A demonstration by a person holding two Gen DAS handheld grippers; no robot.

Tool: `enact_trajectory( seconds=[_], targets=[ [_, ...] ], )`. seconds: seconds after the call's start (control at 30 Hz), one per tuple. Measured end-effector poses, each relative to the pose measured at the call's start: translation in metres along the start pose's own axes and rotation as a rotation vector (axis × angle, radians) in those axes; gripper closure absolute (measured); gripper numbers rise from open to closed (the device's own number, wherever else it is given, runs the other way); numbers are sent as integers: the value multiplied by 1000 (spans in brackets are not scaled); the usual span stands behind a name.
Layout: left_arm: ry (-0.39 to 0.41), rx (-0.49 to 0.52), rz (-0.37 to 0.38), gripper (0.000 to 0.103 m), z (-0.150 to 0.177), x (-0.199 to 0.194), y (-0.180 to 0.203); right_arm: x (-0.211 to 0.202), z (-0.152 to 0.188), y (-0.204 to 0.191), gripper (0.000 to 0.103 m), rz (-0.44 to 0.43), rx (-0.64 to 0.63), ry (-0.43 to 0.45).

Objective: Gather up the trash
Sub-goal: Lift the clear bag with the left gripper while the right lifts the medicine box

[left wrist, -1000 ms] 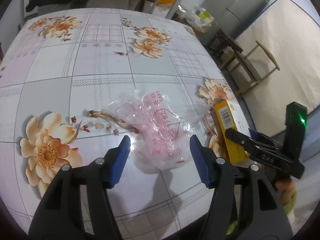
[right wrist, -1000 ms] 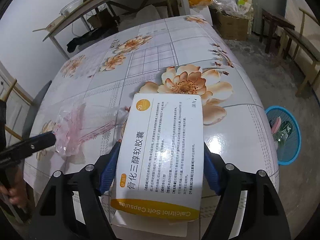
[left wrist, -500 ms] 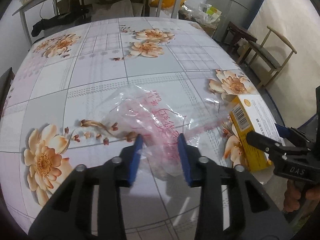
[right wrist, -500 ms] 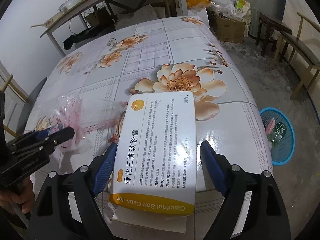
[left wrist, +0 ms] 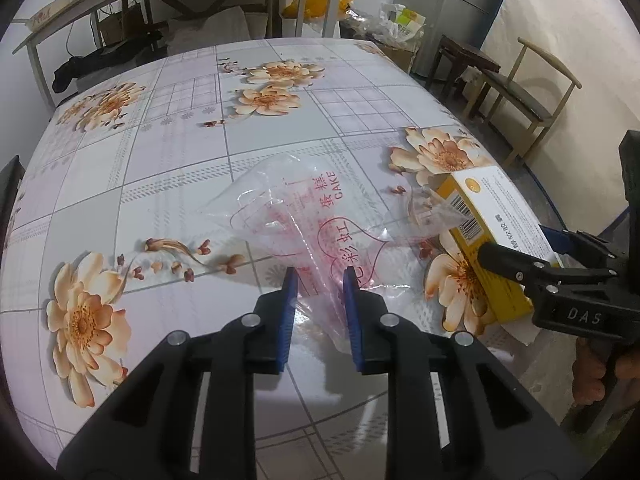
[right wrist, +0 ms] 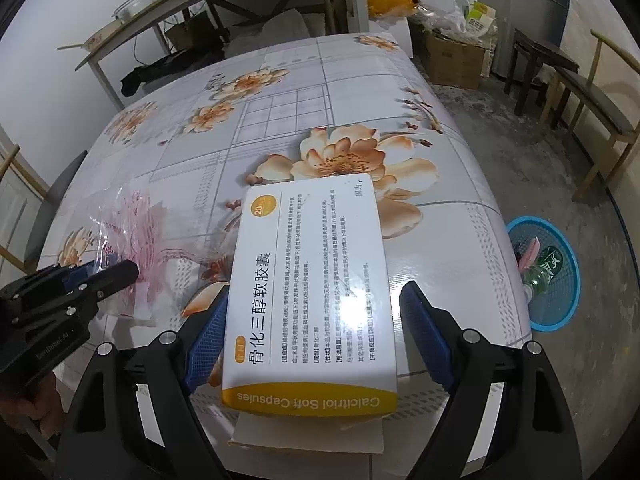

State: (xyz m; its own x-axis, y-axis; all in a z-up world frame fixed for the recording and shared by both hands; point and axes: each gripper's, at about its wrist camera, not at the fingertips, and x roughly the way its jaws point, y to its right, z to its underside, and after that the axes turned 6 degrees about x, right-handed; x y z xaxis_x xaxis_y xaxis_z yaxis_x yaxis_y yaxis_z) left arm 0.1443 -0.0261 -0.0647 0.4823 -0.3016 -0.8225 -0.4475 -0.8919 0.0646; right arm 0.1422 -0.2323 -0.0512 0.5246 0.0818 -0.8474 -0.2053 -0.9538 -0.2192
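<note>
Near flap of the medicine box (right wrist: 312, 292) cut off behind the right tongs (right wrist: 314, 338); bottle in the blue basket (right wrist: 560, 304) half hidden. One box, one clear cake bag (left wrist: 320, 236), both on the floral surface (left wrist: 168, 168). Box's long axis runs away from the right tongs, which stand open, pads astride it. Left tongs (left wrist: 318, 312) have just been closing, gripping the bag's bunched end.

Black plastic left gripper (left wrist: 320, 284) and right gripper (right wrist: 316, 332), blue ribbed fingers (left wrist: 289, 312), silver screws, white "DAS" lettering.
</note>
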Motion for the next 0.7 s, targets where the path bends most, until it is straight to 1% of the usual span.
enact_trajectory(
  seconds=[0.13, 0.17, 0.23, 0.5, 0.7],
  targets=[
    [-2, 10, -9, 81, -1, 1, 3, 1, 2, -1, 23, 15, -18, 8],
    [-4, 12, -12, 81, -1, 2, 4, 1, 3, -2, 24, 24, -23, 11],
    [-10, 15, -17, 80, -1, 4, 4, 1, 3, -4, 32, 47, -35, 18],
    [-12, 14, -27, 78, -2, 5, 5, 1, 3, -3, 33, 55, -43, 25],
    [6, 24, -41, 80, -2, 4, 8, 0, 4, -2, 34, 53, -32, 33]
  ],
)
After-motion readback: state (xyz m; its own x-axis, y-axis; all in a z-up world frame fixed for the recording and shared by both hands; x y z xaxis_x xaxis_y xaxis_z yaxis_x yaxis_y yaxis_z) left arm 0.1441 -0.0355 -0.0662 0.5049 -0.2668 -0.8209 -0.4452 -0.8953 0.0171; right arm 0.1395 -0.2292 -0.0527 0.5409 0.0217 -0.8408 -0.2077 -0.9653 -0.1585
